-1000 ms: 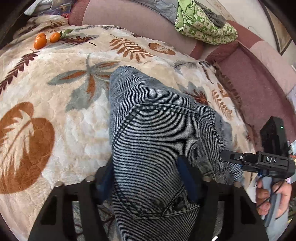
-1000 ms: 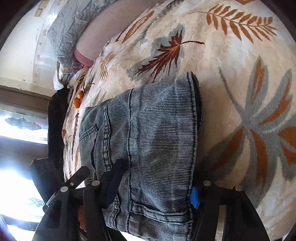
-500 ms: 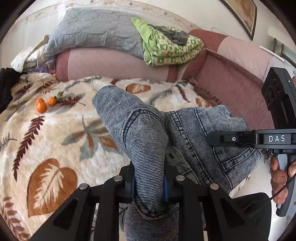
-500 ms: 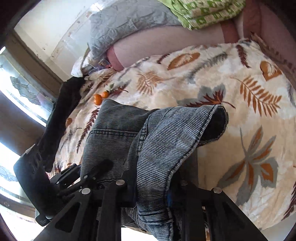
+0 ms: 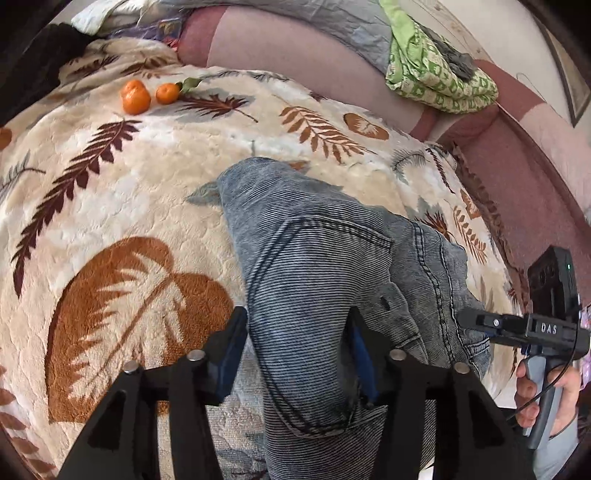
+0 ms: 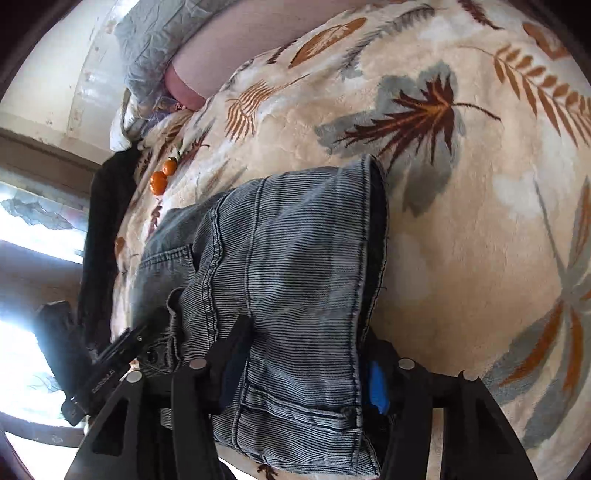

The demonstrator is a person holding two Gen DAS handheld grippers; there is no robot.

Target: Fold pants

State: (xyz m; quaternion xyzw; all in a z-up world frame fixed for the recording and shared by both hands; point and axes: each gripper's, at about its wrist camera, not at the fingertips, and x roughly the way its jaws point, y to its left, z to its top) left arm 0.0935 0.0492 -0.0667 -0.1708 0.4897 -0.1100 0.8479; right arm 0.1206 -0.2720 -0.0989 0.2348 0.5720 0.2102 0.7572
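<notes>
I have the folded jeans (image 5: 314, 280) lying on the bed's leaf-print blanket (image 5: 110, 206), left gripper (image 5: 297, 354) and right gripper (image 6: 306, 365) jaws opening astride the heavy, limp denim; regrip thick seamed edges

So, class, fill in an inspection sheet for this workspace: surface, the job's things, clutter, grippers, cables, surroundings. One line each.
Surface: leaf-print blanket spread over a couch.
Job's things: jeans lie folded near the front edge, a pocket facing up.
Clutter: two oranges at the far side; a green cloth and a grey quilt on the couch back.
Grippers: left gripper and right gripper both straddle the jeans, jaws opening, cloth between them.
Cables: a thin black cable hangs by the hand on the right gripper's handle.
Surroundings: pink couch back, a bright window.
</notes>
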